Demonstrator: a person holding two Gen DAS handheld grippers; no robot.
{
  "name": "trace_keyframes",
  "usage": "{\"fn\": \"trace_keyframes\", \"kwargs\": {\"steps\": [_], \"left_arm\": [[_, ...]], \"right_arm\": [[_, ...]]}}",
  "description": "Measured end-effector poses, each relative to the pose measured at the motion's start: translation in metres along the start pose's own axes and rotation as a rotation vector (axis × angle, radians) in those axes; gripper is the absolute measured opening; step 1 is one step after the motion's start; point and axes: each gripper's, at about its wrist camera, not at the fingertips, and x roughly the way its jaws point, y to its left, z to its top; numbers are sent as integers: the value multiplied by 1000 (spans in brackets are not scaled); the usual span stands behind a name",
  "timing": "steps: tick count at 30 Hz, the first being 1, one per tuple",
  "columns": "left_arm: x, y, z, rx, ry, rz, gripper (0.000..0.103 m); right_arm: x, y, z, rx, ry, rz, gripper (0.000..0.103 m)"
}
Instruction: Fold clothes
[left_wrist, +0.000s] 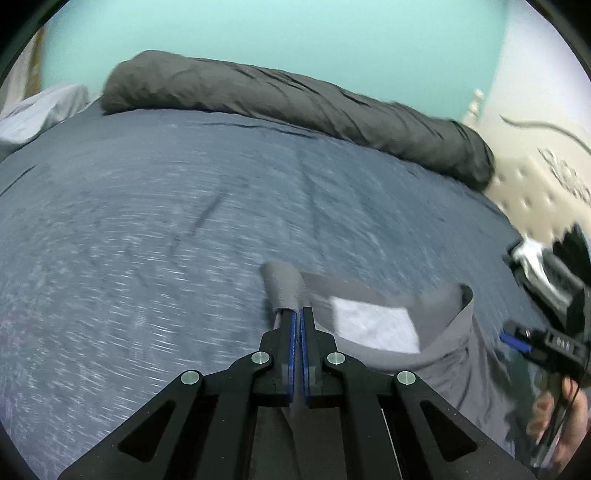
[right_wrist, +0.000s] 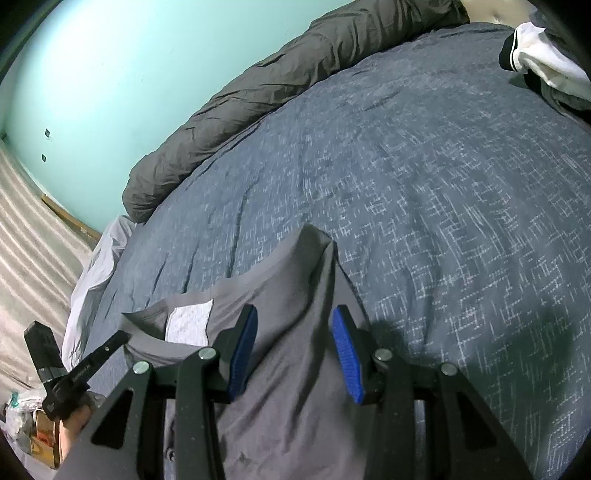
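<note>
Grey garment (right_wrist: 291, 354) rumpled on bed (right_wrist: 443, 184), white label inside; left tool (left_wrist: 297, 314) pinching it, right tool (right_wrist: 295, 332) spread

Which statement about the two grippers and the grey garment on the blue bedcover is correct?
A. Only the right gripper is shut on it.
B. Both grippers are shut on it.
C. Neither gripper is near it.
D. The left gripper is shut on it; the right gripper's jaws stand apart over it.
D: the left gripper pinches a fold of the grey garment, while the right gripper has a clear gap between its blue pads.

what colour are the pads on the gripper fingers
Blue pads, on black fingers; clearest in the right wrist view.
</note>
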Motion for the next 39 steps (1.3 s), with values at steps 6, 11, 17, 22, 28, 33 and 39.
{"fn": "trace_keyframes", "kwargs": {"steps": [6,11,17,22,28,33,39], "left_arm": [[-1,34,11,-78,-32,31,2],[10,52,8,-128,2,45,3],[12,53,5,-91,29,93,35],[1,52,10,-71,-14,111,40],[14,48,6,-12,9,119,40],[23,48,7,4,24,122,40],[30,43,7,48,39,121,30]], "right_arm": [[10,4,3,-2,4,-3,43],[20,9,6,-18,14,-4,43],[25,14,12,-51,10,-21,43],[27,15,14,-60,8,-22,43],[34,15,10,-67,31,-25,43],[35,17,11,-95,37,-37,43],[37,25,21,-161,36,-69,43]]}}
